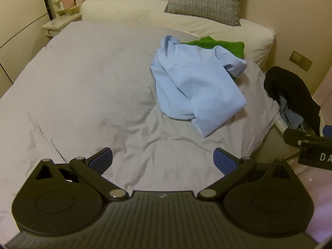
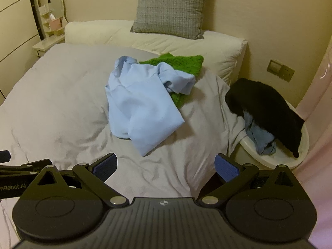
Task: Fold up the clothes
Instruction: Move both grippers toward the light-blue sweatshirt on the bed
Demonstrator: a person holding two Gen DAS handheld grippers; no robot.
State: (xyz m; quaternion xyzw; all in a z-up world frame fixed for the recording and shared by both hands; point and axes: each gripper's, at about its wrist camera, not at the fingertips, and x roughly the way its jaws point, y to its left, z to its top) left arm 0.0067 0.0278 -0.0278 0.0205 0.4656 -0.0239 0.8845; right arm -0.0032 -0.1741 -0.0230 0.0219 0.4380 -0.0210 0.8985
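Observation:
A crumpled light blue shirt [image 1: 193,83] lies on the grey bed cover [image 1: 83,87], partly over a green knitted garment [image 1: 217,44]. Both also show in the right wrist view: the shirt [image 2: 141,105] and the green garment [image 2: 178,62]. My left gripper [image 1: 162,161] is open and empty, above the near part of the bed, short of the shirt. My right gripper [image 2: 166,167] is open and empty, also above the near bed cover [image 2: 62,103]. The right gripper's side shows at the right edge of the left wrist view [image 1: 307,145].
A white basket [image 2: 290,157] beside the bed's right side holds a black garment [image 2: 267,108] and a blue-grey one [image 2: 259,139]. A checked cushion [image 2: 170,6] leans on the wall behind a cream pillow [image 2: 145,35]. A nightstand [image 1: 60,23] stands at back left.

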